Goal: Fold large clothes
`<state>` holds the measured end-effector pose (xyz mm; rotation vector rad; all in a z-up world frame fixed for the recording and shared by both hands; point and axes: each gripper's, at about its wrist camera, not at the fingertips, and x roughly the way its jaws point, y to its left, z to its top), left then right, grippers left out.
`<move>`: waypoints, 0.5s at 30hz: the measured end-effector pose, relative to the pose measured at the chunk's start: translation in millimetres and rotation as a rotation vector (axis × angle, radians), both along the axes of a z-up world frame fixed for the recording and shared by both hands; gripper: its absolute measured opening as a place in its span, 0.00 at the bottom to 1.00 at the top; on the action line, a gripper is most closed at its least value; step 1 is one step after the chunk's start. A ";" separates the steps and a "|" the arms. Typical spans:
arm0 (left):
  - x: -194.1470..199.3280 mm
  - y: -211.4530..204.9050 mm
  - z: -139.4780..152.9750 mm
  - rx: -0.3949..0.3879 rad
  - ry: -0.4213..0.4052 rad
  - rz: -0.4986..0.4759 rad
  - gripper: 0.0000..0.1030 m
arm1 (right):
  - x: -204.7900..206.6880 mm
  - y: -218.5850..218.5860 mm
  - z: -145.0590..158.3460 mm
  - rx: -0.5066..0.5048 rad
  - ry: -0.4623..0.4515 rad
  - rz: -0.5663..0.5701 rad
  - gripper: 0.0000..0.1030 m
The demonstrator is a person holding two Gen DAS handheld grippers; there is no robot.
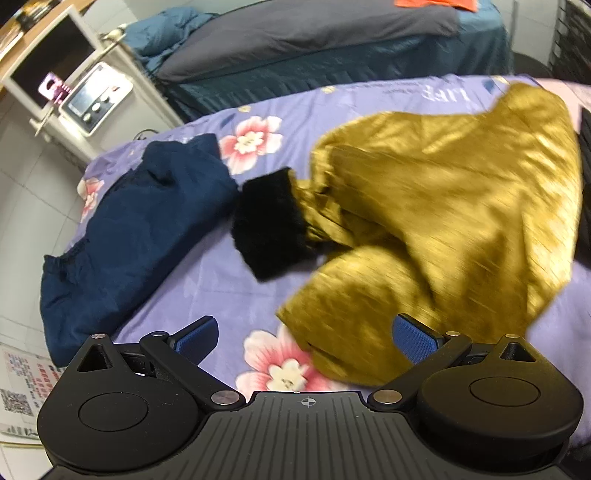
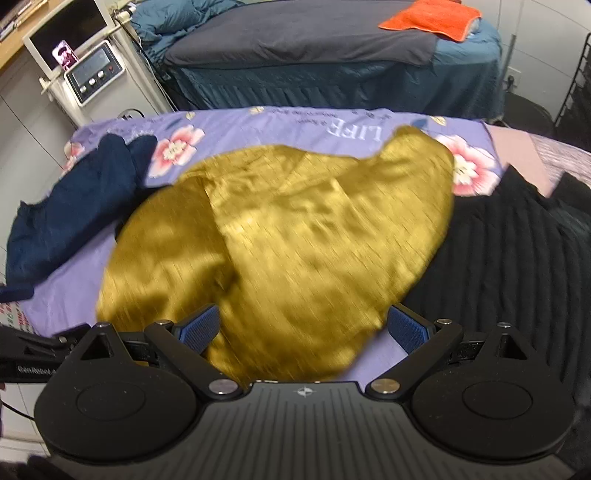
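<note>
A gold satin garment (image 1: 443, 206) lies crumpled on the purple floral bed sheet (image 1: 207, 288); a black fuzzy cuff (image 1: 267, 225) ends its sleeve. In the right wrist view the gold garment (image 2: 288, 240) spreads across the sheet (image 2: 280, 129), blurred by motion. My left gripper (image 1: 306, 334) is open and empty, just in front of the garment's near edge. My right gripper (image 2: 304, 326) is open and empty over the garment's near hem.
A navy garment (image 1: 140, 236) lies at the left of the sheet, also in the right wrist view (image 2: 70, 214). A black ribbed garment (image 2: 498, 266) lies at the right. A second bed (image 2: 332, 62) with an orange towel (image 2: 432, 18) stands behind; a white cabinet (image 1: 70, 85) at far left.
</note>
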<state>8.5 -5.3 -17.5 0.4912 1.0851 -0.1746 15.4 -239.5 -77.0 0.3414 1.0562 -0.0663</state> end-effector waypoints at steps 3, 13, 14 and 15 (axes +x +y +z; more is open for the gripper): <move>30.9 27.8 -0.9 -0.021 -0.007 0.063 1.00 | 37.5 13.8 1.4 0.015 -0.019 0.011 0.95; 104.9 151.1 -14.5 -0.036 -0.018 0.238 1.00 | 208.3 98.8 -60.3 -0.046 0.128 0.082 0.96; 105.6 160.1 -17.8 -0.036 -0.011 0.247 1.00 | 221.5 107.6 -74.6 -0.076 0.164 0.084 0.96; 106.9 170.3 -22.5 -0.039 0.003 0.259 1.00 | 230.0 115.7 -88.1 -0.094 0.195 0.089 0.96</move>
